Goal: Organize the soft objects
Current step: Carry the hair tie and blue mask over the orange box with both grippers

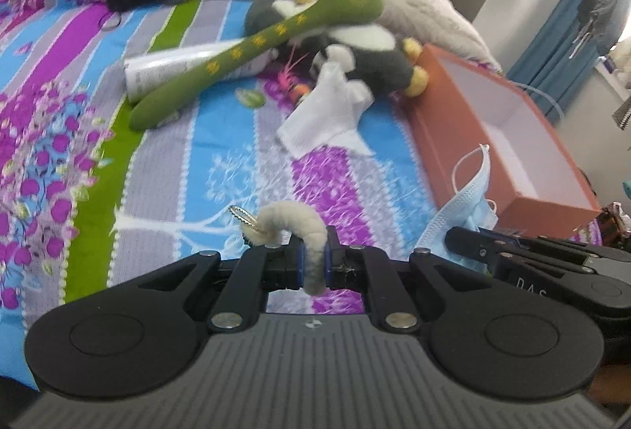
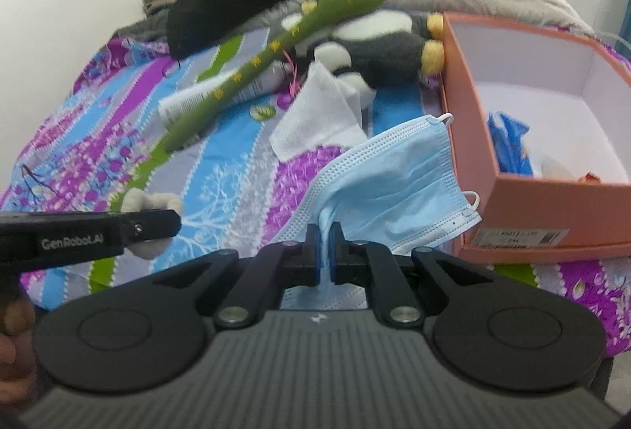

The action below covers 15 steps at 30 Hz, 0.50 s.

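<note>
Both tongs gripping soft items.

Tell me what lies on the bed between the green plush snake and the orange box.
A black-and-white plush toy and a crumpled white cloth lie between the green plush snake and the orange box, clearest in the right wrist view.

The left wrist view is taken from just behind the left gripper, looking forward and steeply down across the patterned bed. The right wrist view is taken likewise from behind the right gripper, at a similar downward tilt and close to the bed. Both are aimed toward the bed's far end. The green plush snake, the white cloth and the orange box are shared by both views. Each gripper is caught at the edge of the other's view: the right one at lower right, the left one at lower left.
</note>
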### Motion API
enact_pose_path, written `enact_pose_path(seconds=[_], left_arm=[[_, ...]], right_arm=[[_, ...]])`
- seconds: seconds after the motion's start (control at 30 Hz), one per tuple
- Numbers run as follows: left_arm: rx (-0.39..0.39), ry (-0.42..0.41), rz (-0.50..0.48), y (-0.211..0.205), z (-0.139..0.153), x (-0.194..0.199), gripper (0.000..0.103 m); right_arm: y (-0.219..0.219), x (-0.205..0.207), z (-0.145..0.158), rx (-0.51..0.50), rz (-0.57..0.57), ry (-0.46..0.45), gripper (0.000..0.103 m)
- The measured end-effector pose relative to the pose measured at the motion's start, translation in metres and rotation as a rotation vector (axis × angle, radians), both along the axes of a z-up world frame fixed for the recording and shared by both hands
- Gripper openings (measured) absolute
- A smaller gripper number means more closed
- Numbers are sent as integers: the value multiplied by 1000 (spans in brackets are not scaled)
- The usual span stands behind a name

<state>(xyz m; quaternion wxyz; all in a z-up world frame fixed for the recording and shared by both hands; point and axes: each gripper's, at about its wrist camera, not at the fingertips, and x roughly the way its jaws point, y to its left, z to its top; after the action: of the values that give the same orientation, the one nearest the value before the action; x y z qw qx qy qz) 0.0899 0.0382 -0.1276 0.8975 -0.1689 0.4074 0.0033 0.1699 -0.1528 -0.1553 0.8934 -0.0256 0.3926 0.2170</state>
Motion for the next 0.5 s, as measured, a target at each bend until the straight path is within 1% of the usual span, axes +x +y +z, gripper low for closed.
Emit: enact_pose_path(seconds=[0.27,0.5], left_arm=[[-15,-98,-50,-9,46,7,11],[1,-187,-102,-22,88,18,11]], right_arm=[[-9,-7,48,52,-1,-90,8],[-21,-4,84,81,-21,-171,8]])
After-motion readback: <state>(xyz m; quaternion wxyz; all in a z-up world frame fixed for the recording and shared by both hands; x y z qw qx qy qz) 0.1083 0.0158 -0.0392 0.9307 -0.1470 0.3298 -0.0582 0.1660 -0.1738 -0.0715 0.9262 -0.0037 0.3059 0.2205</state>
